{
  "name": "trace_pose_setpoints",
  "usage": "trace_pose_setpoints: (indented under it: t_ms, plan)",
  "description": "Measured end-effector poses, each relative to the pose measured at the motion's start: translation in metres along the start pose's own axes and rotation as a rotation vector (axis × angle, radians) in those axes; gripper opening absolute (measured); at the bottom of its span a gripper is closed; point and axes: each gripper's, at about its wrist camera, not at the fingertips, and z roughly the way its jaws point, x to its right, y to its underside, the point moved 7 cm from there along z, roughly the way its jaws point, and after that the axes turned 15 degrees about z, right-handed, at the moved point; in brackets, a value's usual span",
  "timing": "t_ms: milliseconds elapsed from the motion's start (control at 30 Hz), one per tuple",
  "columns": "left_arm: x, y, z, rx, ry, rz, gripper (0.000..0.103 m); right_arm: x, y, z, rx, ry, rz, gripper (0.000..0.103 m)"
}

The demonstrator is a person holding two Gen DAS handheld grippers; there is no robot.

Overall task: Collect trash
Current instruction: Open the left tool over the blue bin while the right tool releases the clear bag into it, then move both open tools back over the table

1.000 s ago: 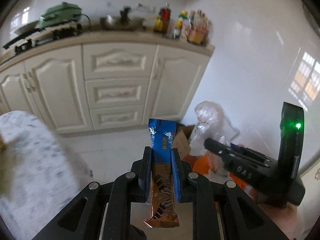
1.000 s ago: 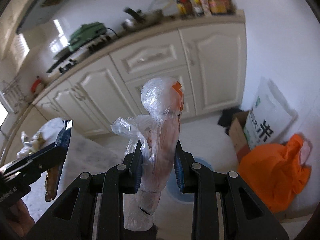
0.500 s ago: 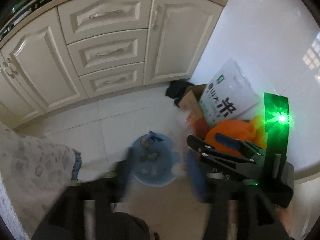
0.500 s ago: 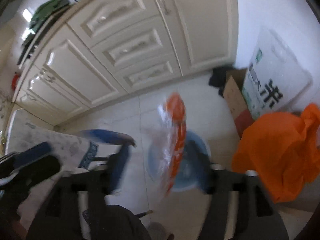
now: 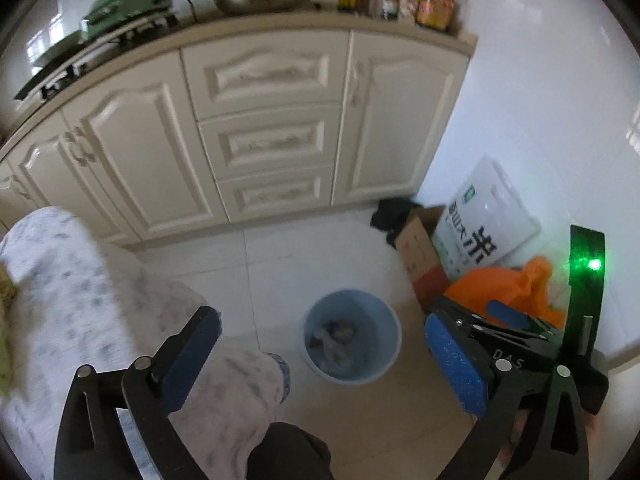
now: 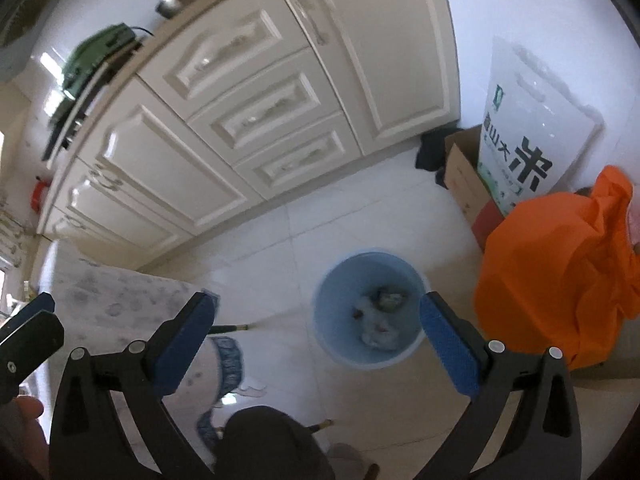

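A: Where are my grippers?

B: I hold the left gripper [image 5: 320, 344] and right gripper [image 6: 316, 320] above the blue bin [image 6: 370, 308] on the floor; both jaws are spreading wide with nothing between them. The trash [image 6: 378, 314] lies inside the bin.

A: What surrounds it?

B: A cloth-covered bench [image 5: 80, 300] sits to the left, an orange bag [image 6: 556, 264] and box [image 6: 466, 180] to the right, cabinets [image 5: 260, 128] behind. Nothing blocks the bin.
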Motion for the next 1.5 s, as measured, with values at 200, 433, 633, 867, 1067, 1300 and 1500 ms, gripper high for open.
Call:
trace_pose_setpoints:
  t_ms: [200,433,633,867,1067,1300,1500]
  plan:
    - [-0.026,0.040,-0.073,0.111,-0.027,-0.044,0.102,-0.051,0.009,-0.049,0.070,-0.062,-0.053,0.103]
    - [-0.065,0.102,-0.176,0.252,-0.084,-0.112,0.102,-0.128,0.036,-0.102,0.139,-0.149,-0.163,0.103]
    - [-0.101,0.171,-0.251,0.335,-0.191,-0.180,0.102,-0.197,0.077,-0.133,0.160,-0.223,-0.274,0.103]
    - [-0.124,0.246,-0.304,0.372,-0.289,-0.240,0.102,-0.276,0.141,-0.150,0.153,-0.313,-0.402,0.103]
    - [-0.140,0.303,-0.338,0.366,-0.411,-0.308,0.102,-0.323,0.193,-0.150,0.126,-0.374,-0.476,0.103]
    - [-0.163,0.363,-0.364,0.320,-0.578,-0.378,0.102,-0.375,0.266,-0.128,0.040,-0.400,-0.661,0.103]
    - [-0.188,0.398,-0.345,0.243,-0.594,-0.451,0.102,-0.405,0.311,-0.094,-0.037,-0.391,-0.748,0.103]
